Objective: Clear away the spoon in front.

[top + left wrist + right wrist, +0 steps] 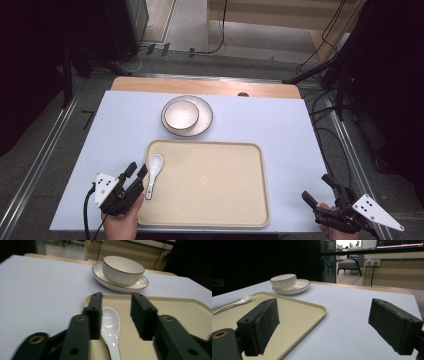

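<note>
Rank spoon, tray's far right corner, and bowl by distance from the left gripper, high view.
From the left gripper:
1. Spoon: between the open jaws, at the tray's left edge.
2. Bowl: beyond the tray, on its plate.
3. Tray's far right corner: across the tray, to the right.

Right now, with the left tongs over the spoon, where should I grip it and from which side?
Grip the spoon on its slim handle, coming down from above with the open left tongs astride it. The handle lies flat on the tray, pointing back toward you; the wide, rounded bowl end would probably slip.
</note>
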A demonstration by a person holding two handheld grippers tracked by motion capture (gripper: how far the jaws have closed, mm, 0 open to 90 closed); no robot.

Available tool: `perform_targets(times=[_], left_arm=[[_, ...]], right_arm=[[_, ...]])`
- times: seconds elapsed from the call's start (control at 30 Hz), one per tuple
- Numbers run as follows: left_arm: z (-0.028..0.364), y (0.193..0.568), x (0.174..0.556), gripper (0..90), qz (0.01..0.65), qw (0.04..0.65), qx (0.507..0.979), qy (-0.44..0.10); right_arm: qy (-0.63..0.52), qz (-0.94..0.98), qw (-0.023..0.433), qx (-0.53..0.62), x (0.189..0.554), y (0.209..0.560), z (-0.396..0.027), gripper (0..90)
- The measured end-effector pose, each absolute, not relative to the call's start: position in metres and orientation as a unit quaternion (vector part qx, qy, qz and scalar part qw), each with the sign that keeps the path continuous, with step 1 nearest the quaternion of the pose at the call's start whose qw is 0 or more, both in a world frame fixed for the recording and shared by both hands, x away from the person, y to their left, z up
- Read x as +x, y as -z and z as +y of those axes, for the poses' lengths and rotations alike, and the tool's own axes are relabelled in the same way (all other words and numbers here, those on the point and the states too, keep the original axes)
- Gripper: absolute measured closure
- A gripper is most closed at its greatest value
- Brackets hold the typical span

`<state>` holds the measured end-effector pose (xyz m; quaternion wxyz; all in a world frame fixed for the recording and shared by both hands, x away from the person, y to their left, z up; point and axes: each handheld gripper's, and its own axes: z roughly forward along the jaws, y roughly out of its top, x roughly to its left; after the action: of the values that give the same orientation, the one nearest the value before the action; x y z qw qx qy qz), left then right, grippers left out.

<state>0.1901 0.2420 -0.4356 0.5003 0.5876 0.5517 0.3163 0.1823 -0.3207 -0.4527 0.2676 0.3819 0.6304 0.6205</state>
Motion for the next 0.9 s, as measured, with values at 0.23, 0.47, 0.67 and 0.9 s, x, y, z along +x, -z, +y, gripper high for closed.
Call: perform_targets(times=[0.23, 0.47, 0.67, 0.9], left_arm=[[0.244, 0.429, 0.189, 30.4, 0.529, 0.536, 0.588, -0.295], [0.250, 0.424, 0.193, 9.0, 0.492, 0.563, 0.612, -0.258], [0.255, 0.415, 0.196, 3.3, 0.480, 0.558, 0.624, -0.264], [0.268, 0.415, 0.195, 0.0, 0.476, 0.556, 0.625, -0.271]], right_arm=[[-0.620, 0.632, 0.267, 0.381, 0.182, 0.453, -0.320, 10.0], [-0.619, 0.633, 0.267, 0.381, 0.182, 0.453, -0.320, 10.0], [-0.618, 0.633, 0.267, 0.382, 0.183, 0.453, -0.320, 10.0], [-0.618, 0.634, 0.268, 0.381, 0.183, 0.454, -0.319, 10.0]])
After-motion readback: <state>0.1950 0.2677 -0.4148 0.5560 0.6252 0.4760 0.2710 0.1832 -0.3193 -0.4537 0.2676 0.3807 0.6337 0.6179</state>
